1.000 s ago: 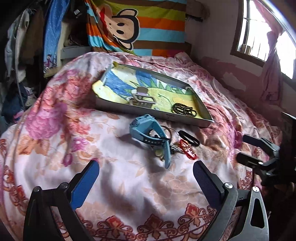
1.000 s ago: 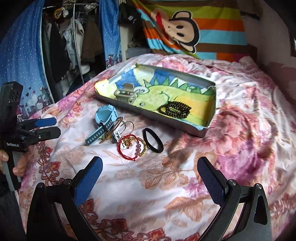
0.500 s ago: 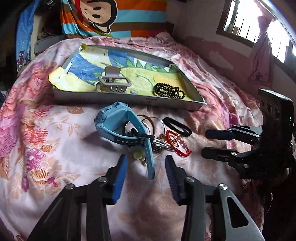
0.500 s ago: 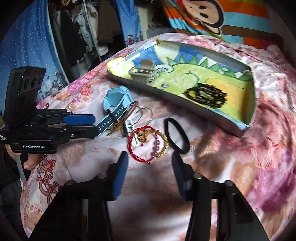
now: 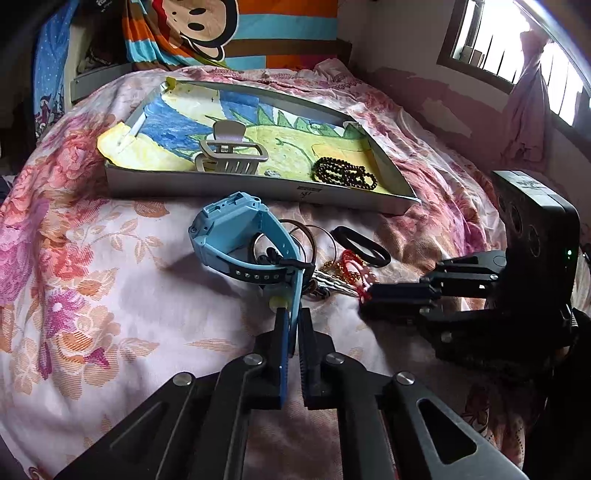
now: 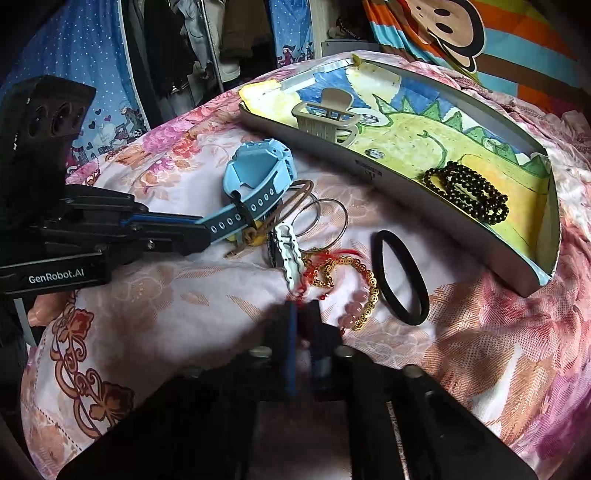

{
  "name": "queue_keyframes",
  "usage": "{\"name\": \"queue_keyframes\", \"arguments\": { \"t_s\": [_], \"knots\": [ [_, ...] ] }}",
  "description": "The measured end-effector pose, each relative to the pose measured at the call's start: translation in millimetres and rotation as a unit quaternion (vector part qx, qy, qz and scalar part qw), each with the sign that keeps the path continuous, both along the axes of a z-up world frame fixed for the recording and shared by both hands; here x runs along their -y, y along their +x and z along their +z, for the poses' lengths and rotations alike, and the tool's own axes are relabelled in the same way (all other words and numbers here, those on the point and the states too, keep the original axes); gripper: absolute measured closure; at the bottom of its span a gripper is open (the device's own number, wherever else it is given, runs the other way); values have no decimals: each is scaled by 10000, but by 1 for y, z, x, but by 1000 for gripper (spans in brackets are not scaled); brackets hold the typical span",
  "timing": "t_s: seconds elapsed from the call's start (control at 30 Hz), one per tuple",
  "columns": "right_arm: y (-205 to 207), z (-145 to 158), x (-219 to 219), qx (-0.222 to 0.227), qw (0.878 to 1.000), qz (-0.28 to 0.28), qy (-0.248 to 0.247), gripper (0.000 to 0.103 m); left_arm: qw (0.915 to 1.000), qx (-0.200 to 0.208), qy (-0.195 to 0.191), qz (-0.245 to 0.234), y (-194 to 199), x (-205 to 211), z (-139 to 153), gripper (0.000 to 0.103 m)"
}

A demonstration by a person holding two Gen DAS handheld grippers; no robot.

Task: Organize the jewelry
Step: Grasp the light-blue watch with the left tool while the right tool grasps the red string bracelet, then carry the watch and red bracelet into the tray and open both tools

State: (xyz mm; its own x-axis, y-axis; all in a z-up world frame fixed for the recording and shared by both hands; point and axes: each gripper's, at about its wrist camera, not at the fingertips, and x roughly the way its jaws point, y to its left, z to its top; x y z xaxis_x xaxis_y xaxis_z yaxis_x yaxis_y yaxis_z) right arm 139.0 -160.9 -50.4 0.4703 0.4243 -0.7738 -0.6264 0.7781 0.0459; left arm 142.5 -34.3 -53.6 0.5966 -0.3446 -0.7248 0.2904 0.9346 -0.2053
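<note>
A light blue watch [image 5: 236,236] lies on the floral bedspread in front of a grey tray [image 5: 258,188]. My left gripper [image 5: 293,321] is shut on the end of the watch strap; it also shows in the right wrist view [image 6: 199,230]. My right gripper [image 6: 301,314] is shut on the red string bracelet [image 6: 314,266], and shows in the left wrist view [image 5: 364,301]. Beside the watch lie thin bangles [image 6: 325,218], a gold chain bracelet [image 6: 354,273] and a black hair tie [image 6: 400,277]. The tray holds a beige hair claw [image 5: 231,155] and black beads [image 5: 345,173].
The tray's paper lining bears a coloured drawing [image 6: 417,129]. A striped monkey blanket [image 5: 221,33] hangs behind the bed. Clothes [image 6: 192,40] hang at the far left in the right wrist view. A window [image 5: 524,48] is at the right.
Both grippers moved in toward the pile and shut from wide open: the left onto the watch strap, the right onto the red string bracelet.
</note>
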Motion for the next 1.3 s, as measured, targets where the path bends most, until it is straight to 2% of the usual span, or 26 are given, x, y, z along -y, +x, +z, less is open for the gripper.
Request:
{"name": "queue_keyframes", "arguments": {
  "t_s": [0.23,0.4,0.57,0.63,0.77,0.9,1.1,1.3],
  "knots": [
    [-9,18,10,224,9992,1,331,100,9982,552,122,193,-14,-2,20,99],
    [-16,33,22,335,9973,-105,647,100,9958,858,-85,296,-23,-11,39,100],
    [-14,45,29,545,9951,-211,795,100,9897,1265,-380,545,-27,-18,62,100],
    [-12,49,32,599,9941,-270,865,100,9880,1314,-531,621,-26,-20,70,100],
    [-4,59,39,789,9917,-387,940,100,9869,1388,-450,693,-20,-13,83,100],
    [16,71,52,1026,9873,-595,1056,100,9838,1508,-568,784,-5,-8,104,100],
    [55,68,70,1003,9815,-1014,1274,100,9804,1685,-668,770,31,13,126,100],
    [80,51,83,825,9765,-1371,1442,100,9832,1577,-538,740,77,47,113,100]
  ]
}}
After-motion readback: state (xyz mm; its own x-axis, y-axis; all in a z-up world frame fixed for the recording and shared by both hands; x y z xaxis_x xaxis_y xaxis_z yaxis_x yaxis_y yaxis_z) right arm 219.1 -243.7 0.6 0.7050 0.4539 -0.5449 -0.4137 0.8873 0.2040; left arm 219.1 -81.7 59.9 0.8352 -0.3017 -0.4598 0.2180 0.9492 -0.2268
